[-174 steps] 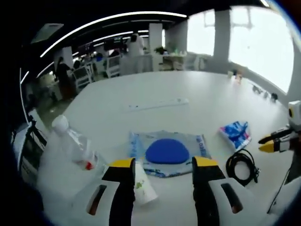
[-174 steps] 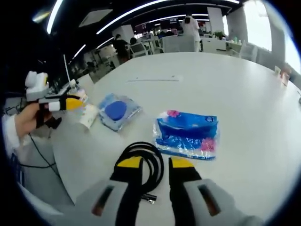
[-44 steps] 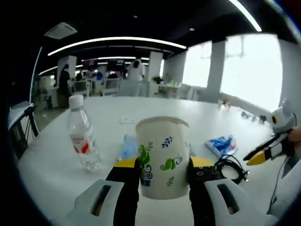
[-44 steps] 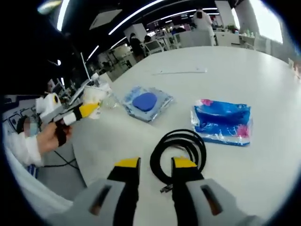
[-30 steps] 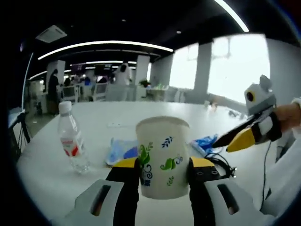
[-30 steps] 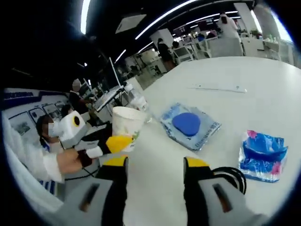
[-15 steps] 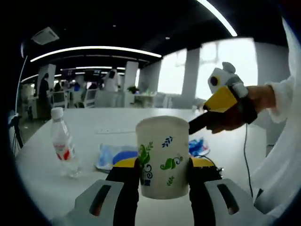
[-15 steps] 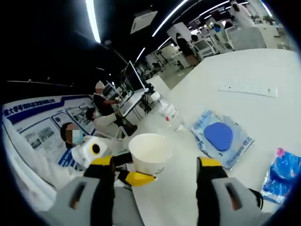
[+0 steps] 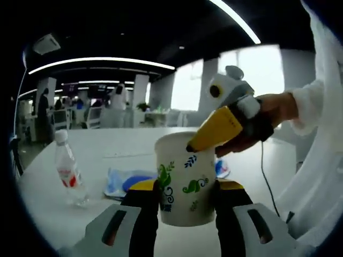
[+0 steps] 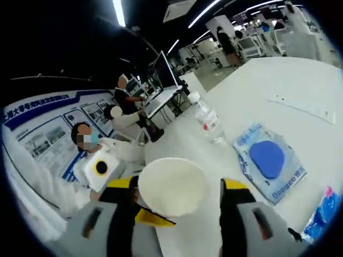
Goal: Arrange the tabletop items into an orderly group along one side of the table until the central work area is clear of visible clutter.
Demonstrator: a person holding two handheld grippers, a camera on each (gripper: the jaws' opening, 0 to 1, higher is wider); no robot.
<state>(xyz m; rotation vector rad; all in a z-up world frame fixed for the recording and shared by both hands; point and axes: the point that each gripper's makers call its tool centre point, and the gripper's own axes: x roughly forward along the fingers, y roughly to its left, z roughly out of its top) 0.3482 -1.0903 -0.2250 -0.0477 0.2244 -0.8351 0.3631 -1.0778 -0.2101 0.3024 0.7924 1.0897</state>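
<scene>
A white paper cup with green and blue leaves stands upright between my left gripper's jaws, which are shut on its lower body, above the table. My right gripper reaches in from the right, its yellow tip at the cup's rim. In the right gripper view the cup's open mouth lies between my right gripper's wide-open jaws, a gap on each side. The left gripper's yellow tip shows under the cup. A water bottle, a blue-centred flat packet and a blue tissue pack sit on the table.
The white table carries the bottle, the flat packet, the tissue pack and a white power strip farther off. People sit at desks past the table's left edge. A hand and white sleeve hold my right gripper.
My right gripper has come closer over the cup, whose mouth now lies between its open jaws. The left gripper still holds the cup.
</scene>
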